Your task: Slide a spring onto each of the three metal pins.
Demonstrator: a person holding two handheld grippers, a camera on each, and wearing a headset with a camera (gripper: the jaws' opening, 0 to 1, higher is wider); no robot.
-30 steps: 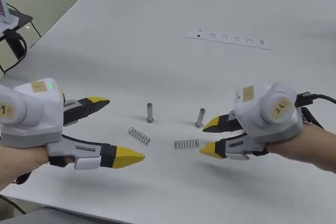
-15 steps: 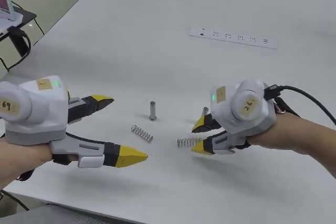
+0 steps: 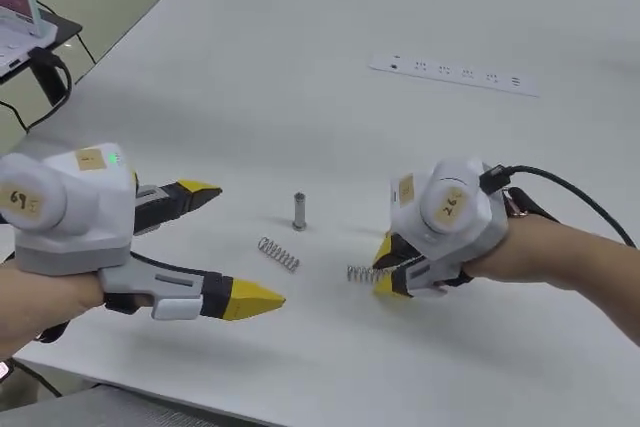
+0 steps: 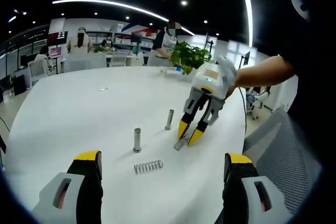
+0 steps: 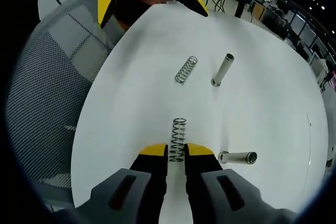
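Your right tongs (image 5: 176,153) have slid in over the first spring (image 5: 178,129). A second ago they hung just short of it with the jaws parted. Now the jaws are pinched narrow on its near end, and the rest of the coil runs straight out ahead of the tips.

The near pin (image 5: 237,157) stands just to the right of those tips. In the head view the body of the tongs now covers it, where earlier it was plain to see. The far pin (image 5: 223,70) stands farther ahead, with the second spring (image 5: 186,69) lying on the counter (image 3: 300,67) just left of it.

Your left tongs (image 3: 240,244) stay as they were, jaws spread wide and holding nothing. The second spring lies a little ahead of their tips, and the far pin stands beyond it.
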